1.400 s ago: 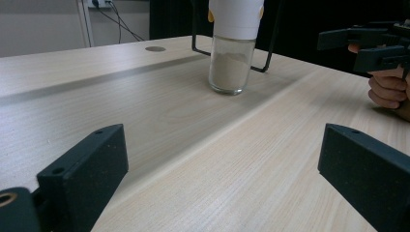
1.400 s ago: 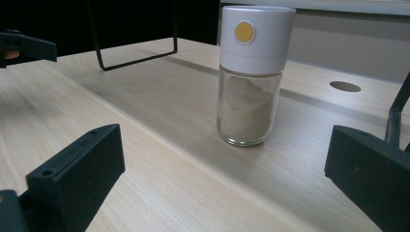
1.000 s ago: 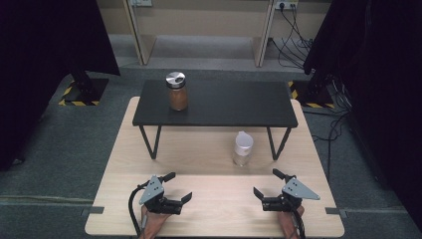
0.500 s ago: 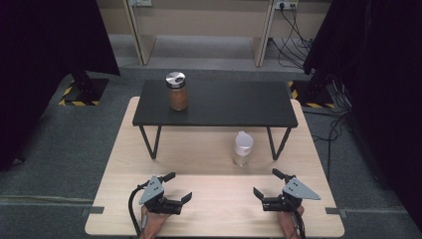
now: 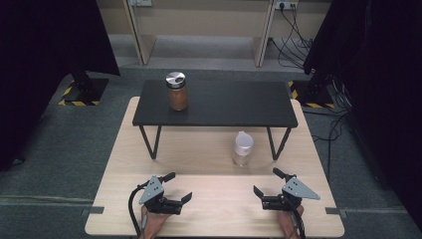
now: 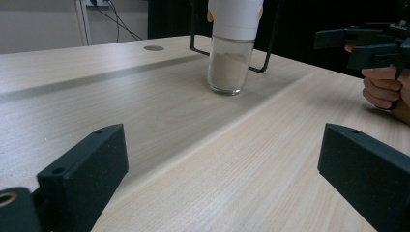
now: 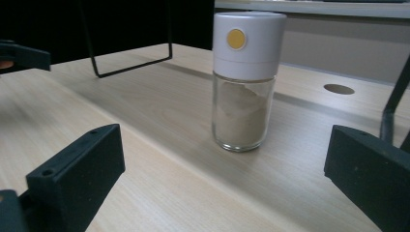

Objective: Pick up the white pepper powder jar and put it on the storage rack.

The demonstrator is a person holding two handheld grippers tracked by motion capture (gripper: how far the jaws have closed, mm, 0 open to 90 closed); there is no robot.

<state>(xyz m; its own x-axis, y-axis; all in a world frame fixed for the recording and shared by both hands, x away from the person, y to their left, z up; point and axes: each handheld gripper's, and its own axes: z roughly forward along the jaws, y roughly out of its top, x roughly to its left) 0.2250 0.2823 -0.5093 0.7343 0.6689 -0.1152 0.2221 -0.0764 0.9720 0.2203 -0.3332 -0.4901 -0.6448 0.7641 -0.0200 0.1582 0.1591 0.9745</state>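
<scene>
A glass shaker (image 5: 242,148) with a white cap and pale powder stands on the wooden table, just in front of the black riser's right leg. On the riser's left end stands a jar (image 5: 177,92) with a silver lid and brown contents. My left gripper (image 5: 178,186) rests open near the table's front edge, left of centre. My right gripper (image 5: 265,181) rests open at the front right. The left gripper view shows the shaker (image 6: 231,58) ahead of its open jaws, with the right gripper (image 6: 362,43) and a hand at the far right. The right gripper view has the shaker (image 7: 246,82) close ahead between its spread jaws.
The black riser (image 5: 234,107) spans the table's far half on thin wire legs (image 7: 130,67). A round cable hole (image 7: 338,89) lies in the tabletop behind the shaker. Dark curtains, cables and stand bases surround the table on the floor.
</scene>
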